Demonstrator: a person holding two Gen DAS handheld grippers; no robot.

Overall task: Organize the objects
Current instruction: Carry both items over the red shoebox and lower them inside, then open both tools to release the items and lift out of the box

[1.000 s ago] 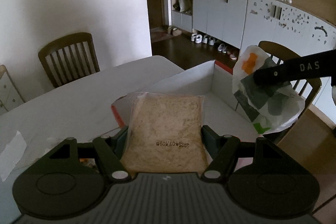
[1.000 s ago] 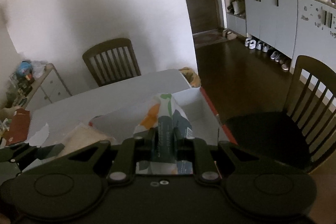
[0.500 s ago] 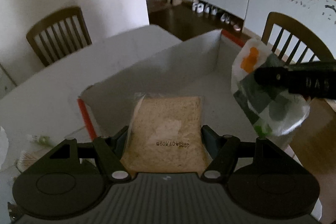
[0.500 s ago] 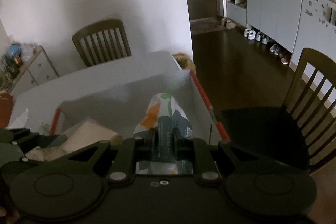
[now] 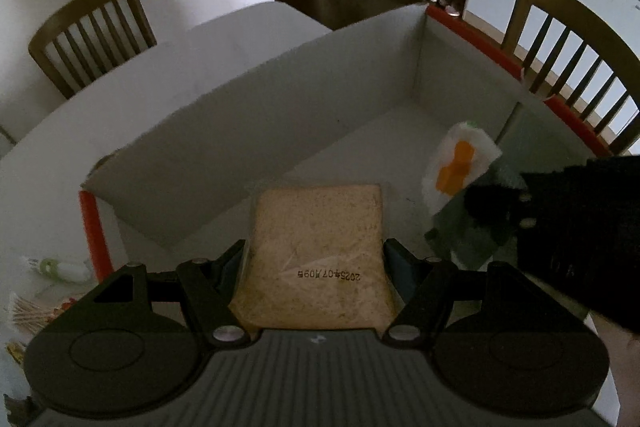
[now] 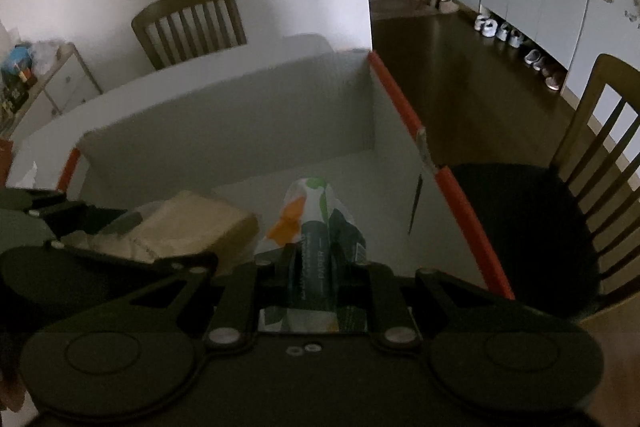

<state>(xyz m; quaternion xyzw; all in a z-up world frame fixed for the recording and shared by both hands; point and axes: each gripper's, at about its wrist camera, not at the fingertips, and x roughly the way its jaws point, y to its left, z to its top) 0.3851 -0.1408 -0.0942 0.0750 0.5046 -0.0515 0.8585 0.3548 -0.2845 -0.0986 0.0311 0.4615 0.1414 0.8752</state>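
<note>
Both packets are over the box but neither has been let go, so the sorting looks only partly done. The left hand-held gripper (image 5: 316, 255) has its jaws spread wide around a flat, clear-wrapped packet of pale tan crumbly food with a printed date code (image 5: 316, 259), pressing on its two long edges. That packet hangs tilted downward above the bare floor of the large white cardboard box with orange-red edges (image 5: 280, 107), near the box's left end.

The right hand-held gripper (image 6: 316, 267) is pinched almost fully closed on a soft plastic pouch printed in white, orange and dark green (image 6: 314, 223), whose free end points down into the right half of the same box. In the left wrist view this pouch (image 5: 460, 167) sits low between the box walls, beside the tan packet and apart from it.

The inside of the box shows nothing else lying in it. By my judgement, what remains is to lower and release both packets. A few small items (image 5: 60, 269) lie on the white table (image 5: 120, 87) left of the box, too dim to identify; they may need putting away too.
</note>
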